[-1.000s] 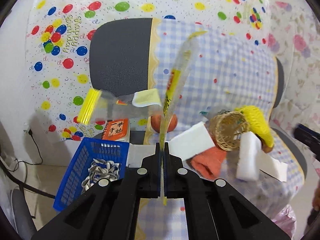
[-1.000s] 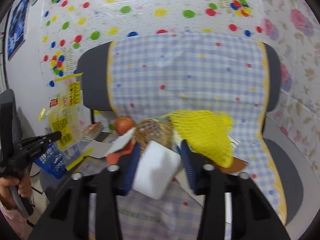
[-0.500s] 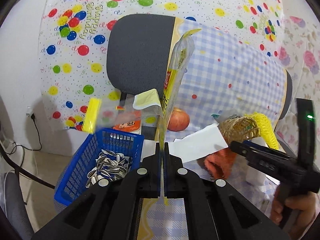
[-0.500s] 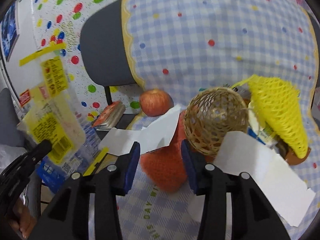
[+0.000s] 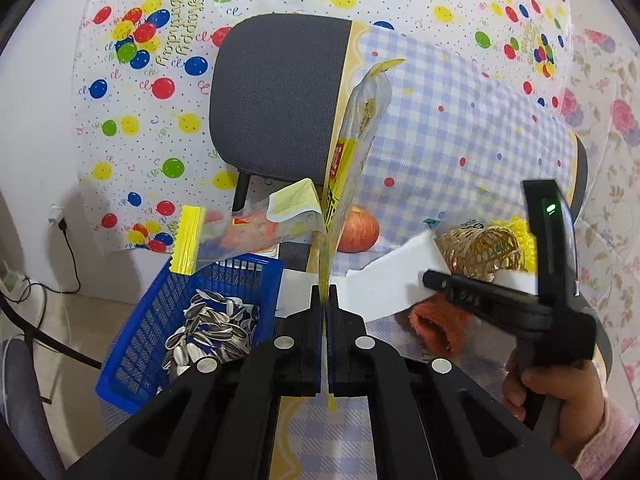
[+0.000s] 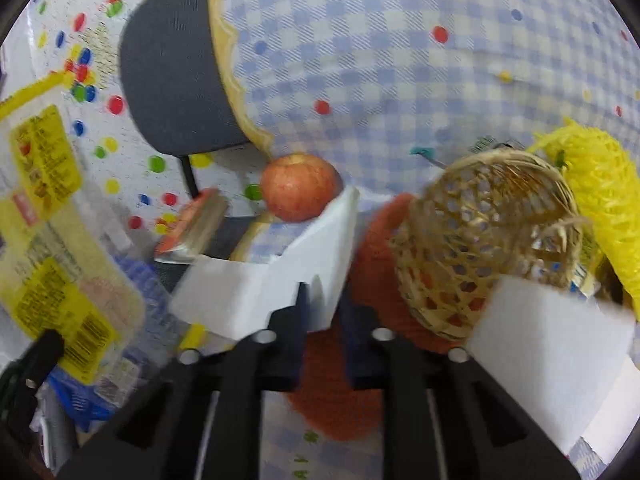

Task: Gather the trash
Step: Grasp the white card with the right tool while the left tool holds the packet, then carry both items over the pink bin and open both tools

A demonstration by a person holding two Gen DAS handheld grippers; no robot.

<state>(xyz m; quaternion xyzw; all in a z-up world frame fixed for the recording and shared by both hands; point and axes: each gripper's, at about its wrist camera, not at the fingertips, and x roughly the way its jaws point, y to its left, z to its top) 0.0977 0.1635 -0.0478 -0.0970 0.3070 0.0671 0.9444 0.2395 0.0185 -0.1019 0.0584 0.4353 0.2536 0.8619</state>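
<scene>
My left gripper (image 5: pixel 325 300) is shut on a clear and yellow snack wrapper (image 5: pixel 352 140) that stands up from its tips, beside the blue basket (image 5: pixel 144 332) holding sunflower seed shells (image 5: pixel 212 336). The wrapper also shows at the left of the right wrist view (image 6: pixel 52 216). My right gripper (image 6: pixel 322 296) is open, its fingers around the edge of a crumpled white paper (image 6: pixel 280 280) that lies on an orange cloth (image 6: pixel 336 380). The right gripper shows in the left wrist view (image 5: pixel 432 280) touching the same paper (image 5: pixel 384 288).
On the checked chair seat lie an apple (image 6: pixel 300 192), a woven wicker ball (image 6: pixel 488 248), yellow net foam (image 6: pixel 608 200), a white foam block (image 6: pixel 552 360) and a small orange booklet (image 6: pixel 192 224). The grey chair back (image 5: pixel 276 96) rises behind.
My right gripper moved forward and down to the white paper, and its jaws narrowed around the edge. My left gripper shifted left toward the blue basket, still holding the wrapper.
</scene>
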